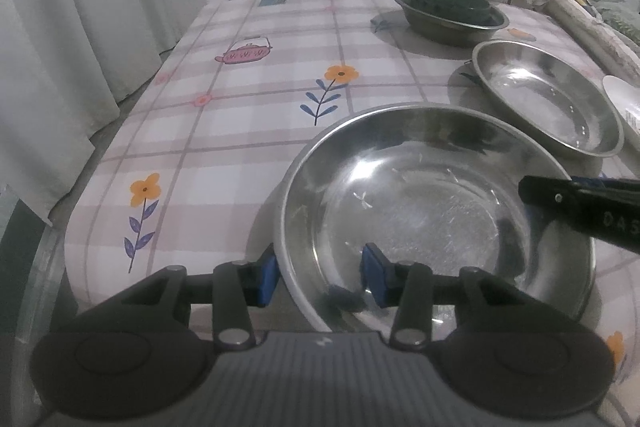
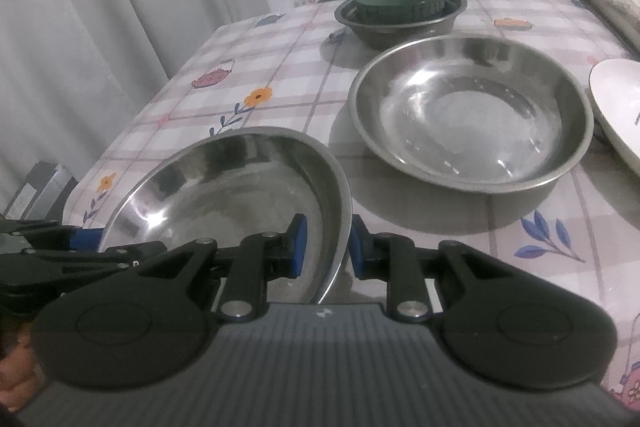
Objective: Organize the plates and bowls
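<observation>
Step in hand: two-handed grip on near steel bowl point(image 1: 436, 211), front of surface point(image 1: 248, 99). Left gripper point(image 1: 320, 277) straddles near rim, pads apart from metal, not clamped. Right gripper point(image 2: 325, 247) narrow, pinched on bowl's right rim. Second steel bowl point(image 2: 472, 119) just beyond, empty; far bowl point(image 2: 400, 23) holds green dish point(image 2: 400, 3). Next, likely: close left gripper, lift level, nest into second bowl
</observation>
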`<state>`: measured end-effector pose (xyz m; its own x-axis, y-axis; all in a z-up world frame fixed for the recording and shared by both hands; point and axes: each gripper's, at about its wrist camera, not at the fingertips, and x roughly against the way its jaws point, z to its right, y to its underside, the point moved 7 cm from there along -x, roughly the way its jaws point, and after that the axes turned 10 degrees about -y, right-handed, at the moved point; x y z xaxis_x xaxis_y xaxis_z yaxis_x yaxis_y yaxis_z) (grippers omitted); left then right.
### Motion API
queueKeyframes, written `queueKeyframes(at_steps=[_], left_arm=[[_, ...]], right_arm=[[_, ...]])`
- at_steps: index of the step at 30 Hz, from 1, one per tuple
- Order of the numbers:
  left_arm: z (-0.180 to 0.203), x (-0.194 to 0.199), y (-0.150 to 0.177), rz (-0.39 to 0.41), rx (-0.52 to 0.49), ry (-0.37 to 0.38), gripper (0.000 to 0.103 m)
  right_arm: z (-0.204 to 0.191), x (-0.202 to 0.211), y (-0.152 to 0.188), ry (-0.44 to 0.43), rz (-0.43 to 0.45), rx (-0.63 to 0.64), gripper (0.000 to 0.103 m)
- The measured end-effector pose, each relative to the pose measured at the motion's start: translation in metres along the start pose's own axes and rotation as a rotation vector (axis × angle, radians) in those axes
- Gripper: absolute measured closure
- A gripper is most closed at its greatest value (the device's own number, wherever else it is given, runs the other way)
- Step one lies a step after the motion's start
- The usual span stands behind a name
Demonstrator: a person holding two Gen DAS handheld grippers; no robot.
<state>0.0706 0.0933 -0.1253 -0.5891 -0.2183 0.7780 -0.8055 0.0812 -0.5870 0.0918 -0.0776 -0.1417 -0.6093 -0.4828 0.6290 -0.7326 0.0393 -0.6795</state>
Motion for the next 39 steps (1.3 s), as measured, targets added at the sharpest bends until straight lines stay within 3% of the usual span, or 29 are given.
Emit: queueKeyframes(at_steps=[39], left_arm=[[0.002,-0.012,-0.006,-0.016,0.015,0.002,0.055]], right_arm=[[0.005,-0.011,0.002,0.002,-0.013,-0.018,0.079]])
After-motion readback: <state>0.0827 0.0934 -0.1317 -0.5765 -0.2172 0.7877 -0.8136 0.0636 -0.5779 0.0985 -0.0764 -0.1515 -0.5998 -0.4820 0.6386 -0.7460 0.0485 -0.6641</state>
